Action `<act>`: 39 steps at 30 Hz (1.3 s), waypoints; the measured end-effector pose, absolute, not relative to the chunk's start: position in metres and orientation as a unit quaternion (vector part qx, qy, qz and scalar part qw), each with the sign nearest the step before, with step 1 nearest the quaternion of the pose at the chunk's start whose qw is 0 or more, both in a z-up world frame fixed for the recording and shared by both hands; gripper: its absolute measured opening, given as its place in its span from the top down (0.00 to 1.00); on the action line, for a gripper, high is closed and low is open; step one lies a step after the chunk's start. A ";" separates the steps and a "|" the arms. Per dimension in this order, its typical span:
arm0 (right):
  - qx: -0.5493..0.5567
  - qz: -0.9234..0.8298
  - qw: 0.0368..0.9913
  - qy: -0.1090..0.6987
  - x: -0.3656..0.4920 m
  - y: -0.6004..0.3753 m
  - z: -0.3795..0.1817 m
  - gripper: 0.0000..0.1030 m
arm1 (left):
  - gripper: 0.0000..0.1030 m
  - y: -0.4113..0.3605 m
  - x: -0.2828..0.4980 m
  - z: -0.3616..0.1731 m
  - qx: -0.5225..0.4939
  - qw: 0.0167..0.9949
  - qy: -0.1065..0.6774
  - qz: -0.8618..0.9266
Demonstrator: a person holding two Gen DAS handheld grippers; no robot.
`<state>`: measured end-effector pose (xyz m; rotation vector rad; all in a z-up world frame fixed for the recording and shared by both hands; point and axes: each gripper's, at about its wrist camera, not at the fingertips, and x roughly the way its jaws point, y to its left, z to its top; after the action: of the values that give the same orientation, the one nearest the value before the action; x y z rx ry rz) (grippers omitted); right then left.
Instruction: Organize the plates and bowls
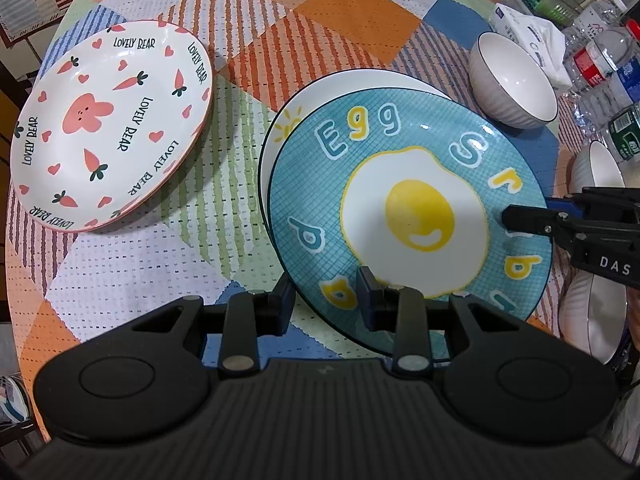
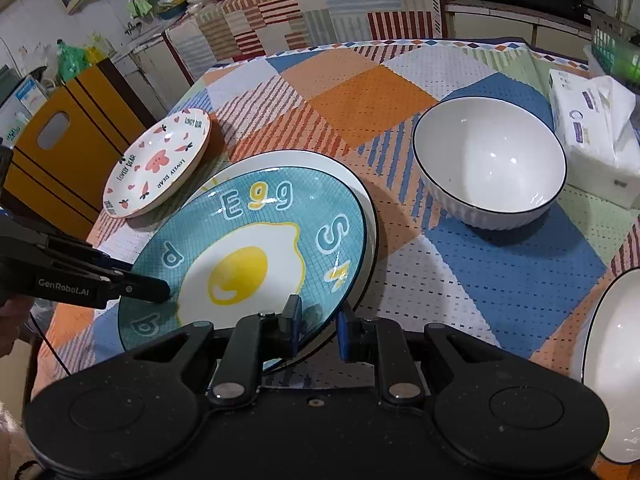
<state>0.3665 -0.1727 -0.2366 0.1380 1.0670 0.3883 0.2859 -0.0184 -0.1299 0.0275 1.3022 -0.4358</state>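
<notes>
Plates fill the left wrist view: a blue egg plate [image 1: 408,216] lies on a white plate [image 1: 280,120], both on the patchwork tablecloth [image 1: 320,20], with a bear plate [image 1: 112,124] well apart to the left. The left gripper [image 1: 326,296] has its jaws partly apart around the egg plate's near rim. A white bowl [image 1: 514,80] sits beyond.

From the right wrist view, the right gripper [image 2: 318,324] straddles the same egg plate's [image 2: 248,256] rim, jaws partly apart, not visibly pinching. The left gripper [image 2: 160,290] reaches in opposite. A tissue pack [image 2: 596,140] stands beside the bowl [image 2: 490,160].
</notes>
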 end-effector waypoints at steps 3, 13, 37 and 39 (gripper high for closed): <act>0.040 0.179 0.837 0.516 0.368 -0.164 -0.236 0.74 | 0.70 -0.019 0.288 -0.132 0.017 0.770 0.607 -0.197; -0.025 0.133 0.826 0.547 0.374 -0.139 -0.238 0.66 | 0.70 -0.027 0.295 -0.138 0.032 0.758 0.623 -0.190; -0.052 0.114 0.877 0.464 0.337 -0.117 -0.196 0.64 | 0.70 0.009 0.256 -0.088 0.035 0.792 0.586 -0.169; -0.039 0.131 0.882 0.452 0.330 -0.115 -0.187 0.62 | 0.70 0.017 0.250 -0.079 0.038 0.797 0.578 -0.171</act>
<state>0.3302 -0.1145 -0.1873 -0.0805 0.9417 0.2721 0.2499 0.0171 -0.0790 0.0823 1.2404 -0.3677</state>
